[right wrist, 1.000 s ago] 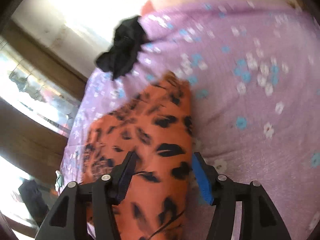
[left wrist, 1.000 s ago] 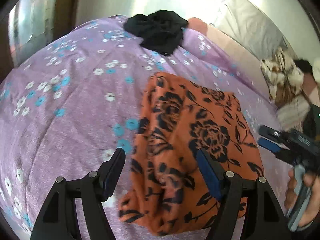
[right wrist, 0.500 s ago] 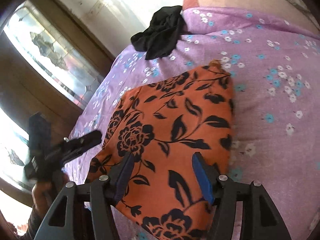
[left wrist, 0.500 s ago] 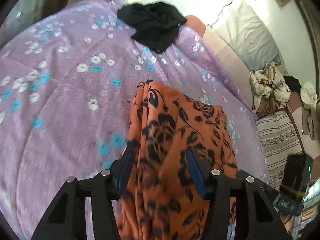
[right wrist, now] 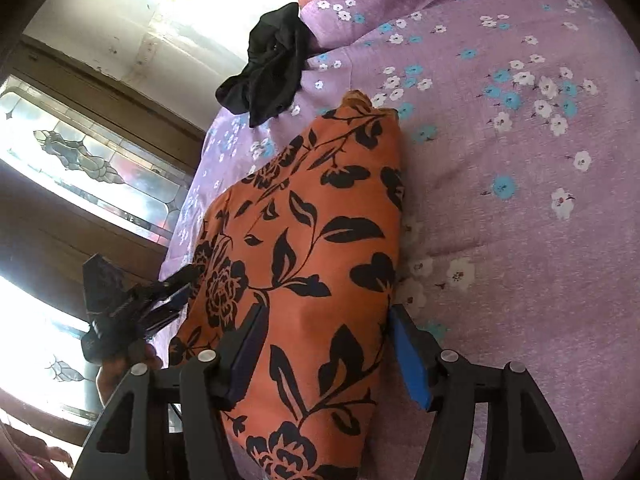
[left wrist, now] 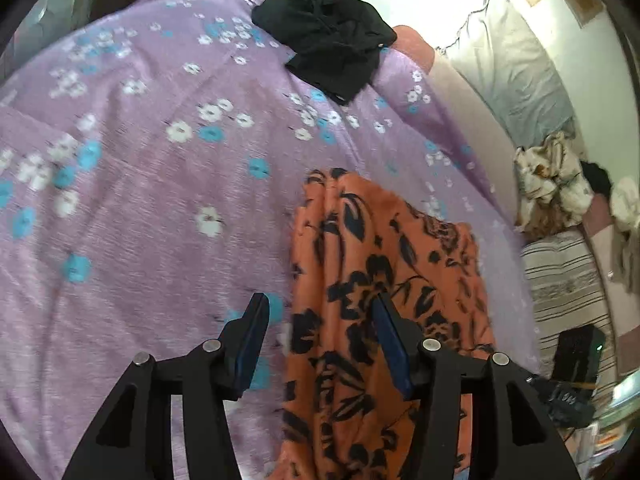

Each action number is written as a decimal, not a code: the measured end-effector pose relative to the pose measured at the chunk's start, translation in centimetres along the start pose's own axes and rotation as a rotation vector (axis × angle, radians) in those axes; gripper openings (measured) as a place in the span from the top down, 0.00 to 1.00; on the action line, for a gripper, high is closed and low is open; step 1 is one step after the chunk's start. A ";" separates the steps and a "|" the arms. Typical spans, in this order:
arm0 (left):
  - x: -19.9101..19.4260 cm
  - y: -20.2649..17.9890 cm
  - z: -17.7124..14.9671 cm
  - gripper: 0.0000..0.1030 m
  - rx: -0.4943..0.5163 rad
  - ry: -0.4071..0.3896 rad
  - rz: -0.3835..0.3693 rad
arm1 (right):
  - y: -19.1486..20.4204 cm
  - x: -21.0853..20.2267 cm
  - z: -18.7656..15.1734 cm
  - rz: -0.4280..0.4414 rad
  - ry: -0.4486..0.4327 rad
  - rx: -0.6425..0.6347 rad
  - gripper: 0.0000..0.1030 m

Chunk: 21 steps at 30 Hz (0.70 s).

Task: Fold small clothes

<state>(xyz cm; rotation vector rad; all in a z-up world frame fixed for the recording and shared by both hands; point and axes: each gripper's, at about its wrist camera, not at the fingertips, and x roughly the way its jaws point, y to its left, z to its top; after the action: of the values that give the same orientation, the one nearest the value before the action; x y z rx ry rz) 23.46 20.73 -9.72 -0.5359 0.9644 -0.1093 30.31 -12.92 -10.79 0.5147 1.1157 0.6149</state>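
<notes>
Now the orange floral garment (right wrist: 304, 240) lies between both part-open hand-held grippers, left (left wrist: 320, 344) ungripping, right (right wrist: 324, 344) opening.

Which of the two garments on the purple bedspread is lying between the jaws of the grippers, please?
The orange garment with black flowers, lying close between both grippers' jaws. The black garment sits crumpled far off at the bedspread's edge, plain and unpatterned.

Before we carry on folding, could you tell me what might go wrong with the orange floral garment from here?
The right gripper jaws are opening around the orange floral garment, so its folded bundle may slacken. The left gripper straddles only one edge; a pull there could drag layers apart. The black garment lies close beyond and could get caught.
</notes>
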 end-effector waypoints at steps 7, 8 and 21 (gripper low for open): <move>1.3 -0.3 -0.7 0.46 0.008 0.055 -0.013 | -0.9 1.4 0.3 0.025 0.032 0.052 0.35; 1.1 -0.4 -0.8 0.46 0.015 0.050 -0.017 | -0.8 1.6 0.4 0.020 0.033 0.050 0.35; 1.7 -2.5 -1.5 0.37 0.115 0.060 0.012 | -0.2 3.7 1.0 0.012 0.055 0.045 0.35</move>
<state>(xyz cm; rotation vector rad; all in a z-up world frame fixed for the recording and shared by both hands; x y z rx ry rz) 23.58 17.42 -10.52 -0.4229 1.0133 -0.1704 32.38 -10.61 -13.05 0.5461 1.1811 0.6184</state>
